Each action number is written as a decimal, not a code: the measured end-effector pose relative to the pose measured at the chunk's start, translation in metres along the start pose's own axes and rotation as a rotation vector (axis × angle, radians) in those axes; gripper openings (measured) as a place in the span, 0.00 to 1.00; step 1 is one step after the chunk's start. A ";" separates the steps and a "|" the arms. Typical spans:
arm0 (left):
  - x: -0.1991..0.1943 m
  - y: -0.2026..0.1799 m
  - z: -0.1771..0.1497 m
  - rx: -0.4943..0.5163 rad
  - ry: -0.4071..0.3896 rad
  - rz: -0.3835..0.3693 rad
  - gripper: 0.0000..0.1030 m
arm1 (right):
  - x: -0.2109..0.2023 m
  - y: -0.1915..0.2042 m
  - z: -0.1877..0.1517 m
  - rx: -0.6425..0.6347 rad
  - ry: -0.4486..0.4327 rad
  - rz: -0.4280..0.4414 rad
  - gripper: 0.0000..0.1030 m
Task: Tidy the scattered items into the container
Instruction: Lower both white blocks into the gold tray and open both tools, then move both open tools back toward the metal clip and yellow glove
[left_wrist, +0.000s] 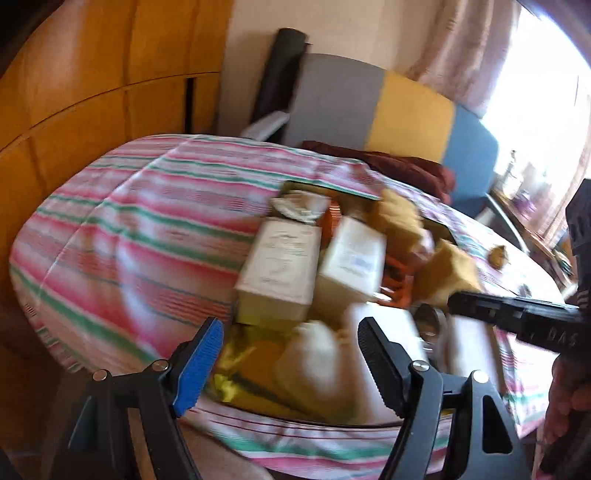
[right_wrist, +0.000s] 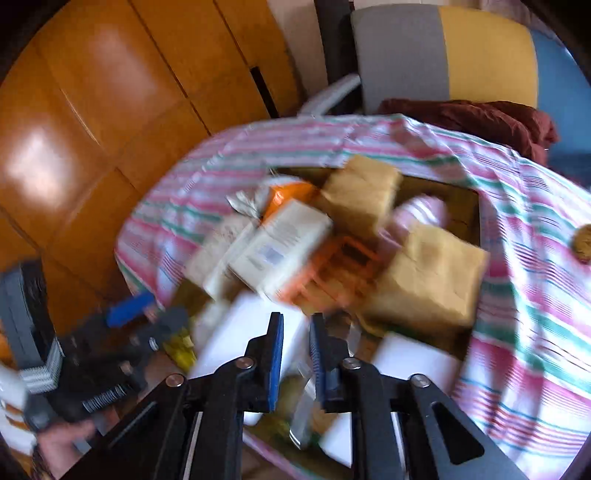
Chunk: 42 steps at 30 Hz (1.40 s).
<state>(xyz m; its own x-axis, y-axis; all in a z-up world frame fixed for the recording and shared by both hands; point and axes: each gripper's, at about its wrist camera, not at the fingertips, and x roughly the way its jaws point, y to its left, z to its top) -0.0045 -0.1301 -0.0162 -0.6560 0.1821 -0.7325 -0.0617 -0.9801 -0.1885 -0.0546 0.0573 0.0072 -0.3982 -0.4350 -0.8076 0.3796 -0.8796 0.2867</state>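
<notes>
Two claws (left_wrist: 291, 354) (right_wrist: 297, 354), left wide, right narrow, over striped cloth (left_wrist: 129, 221); wooden cabinets (left_wrist: 92, 66) behind.

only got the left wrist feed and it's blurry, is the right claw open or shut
observer: The right wrist view shows the right claw nearly shut, with a slim gap between its blue pads and nothing visibly gripped.
operator: whats in front of it
observer: A blurred white boxy item lies just past its tips, at the near end of the open brown box.
operator: anything hidden from me in there
observer: A pink and white striped rounded item sits between the far tan block and the near tan block.
</notes>
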 end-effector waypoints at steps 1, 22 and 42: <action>0.001 -0.011 -0.001 0.050 0.020 -0.011 0.74 | -0.001 0.001 -0.005 -0.017 0.027 0.005 0.17; 0.015 -0.016 0.008 0.019 -0.043 0.002 0.74 | -0.010 -0.075 0.042 0.041 -0.029 -0.198 0.43; 0.058 0.030 0.105 0.016 -0.058 0.077 0.75 | -0.022 -0.080 0.024 0.108 -0.150 -0.131 0.42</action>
<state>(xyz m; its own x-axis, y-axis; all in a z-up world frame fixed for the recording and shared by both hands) -0.1232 -0.1572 0.0042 -0.7017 0.1021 -0.7051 -0.0212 -0.9922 -0.1225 -0.0960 0.1323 0.0146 -0.5609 -0.3320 -0.7584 0.2282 -0.9426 0.2438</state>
